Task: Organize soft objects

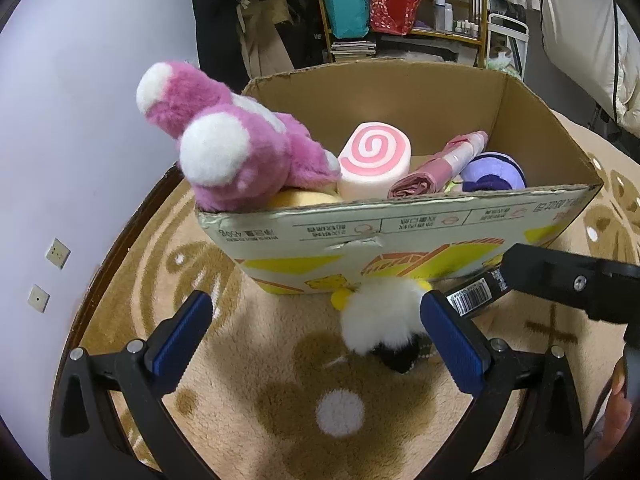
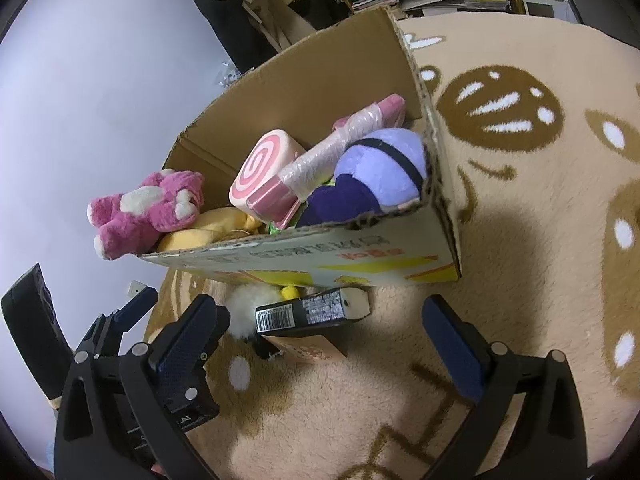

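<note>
Your box (image 1: 400, 236) stands on a beige rug (image 1: 280, 360) with brown patterns, before a lilac wall (image 1: 80, 120) and a crowded shelf (image 1: 404, 8). A white plush (image 1: 380, 316) beside the box is half hidden. Inside the box lie a pink bear (image 1: 224, 148), a swirl roll (image 1: 374, 158) and a purple plush (image 2: 384, 168). Your left tongs (image 1: 316, 336) and right tongs (image 2: 320, 340) are both spread and hold nothing.

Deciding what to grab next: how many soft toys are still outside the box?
1: a white fluffy toy on the rug against the cardboard box front, beside the left gripper. Others may be hidden behind the box.
</note>
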`<state>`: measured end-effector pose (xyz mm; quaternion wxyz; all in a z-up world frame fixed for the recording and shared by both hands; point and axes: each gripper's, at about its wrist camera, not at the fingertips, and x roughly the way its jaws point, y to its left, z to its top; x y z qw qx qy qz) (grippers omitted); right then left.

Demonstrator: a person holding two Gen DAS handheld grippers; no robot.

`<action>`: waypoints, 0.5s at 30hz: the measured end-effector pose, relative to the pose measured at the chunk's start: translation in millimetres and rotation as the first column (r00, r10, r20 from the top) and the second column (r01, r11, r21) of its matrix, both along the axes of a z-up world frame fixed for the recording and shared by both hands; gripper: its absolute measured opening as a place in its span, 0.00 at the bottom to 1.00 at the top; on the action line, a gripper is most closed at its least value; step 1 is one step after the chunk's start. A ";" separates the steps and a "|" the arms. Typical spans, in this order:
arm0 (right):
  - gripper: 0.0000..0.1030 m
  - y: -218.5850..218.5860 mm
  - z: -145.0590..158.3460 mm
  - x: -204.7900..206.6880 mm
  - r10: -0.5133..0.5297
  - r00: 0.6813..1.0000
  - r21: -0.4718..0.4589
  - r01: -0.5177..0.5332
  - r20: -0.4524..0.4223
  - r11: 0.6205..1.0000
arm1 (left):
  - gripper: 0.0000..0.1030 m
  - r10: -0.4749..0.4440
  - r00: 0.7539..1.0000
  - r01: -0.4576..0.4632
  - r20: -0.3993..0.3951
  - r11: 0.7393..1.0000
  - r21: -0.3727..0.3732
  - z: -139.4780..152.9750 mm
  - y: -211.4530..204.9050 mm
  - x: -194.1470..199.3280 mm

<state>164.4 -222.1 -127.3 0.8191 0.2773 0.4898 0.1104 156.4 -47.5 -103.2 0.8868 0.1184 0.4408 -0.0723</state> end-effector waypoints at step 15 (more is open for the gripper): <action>0.89 23.3 -16.8 13.1 0.066 0.996 -0.016 -0.068 -0.066 0.998 | 1.00 -0.006 0.998 0.004 -0.060 0.999 -0.032 -15.3 5.0 9.9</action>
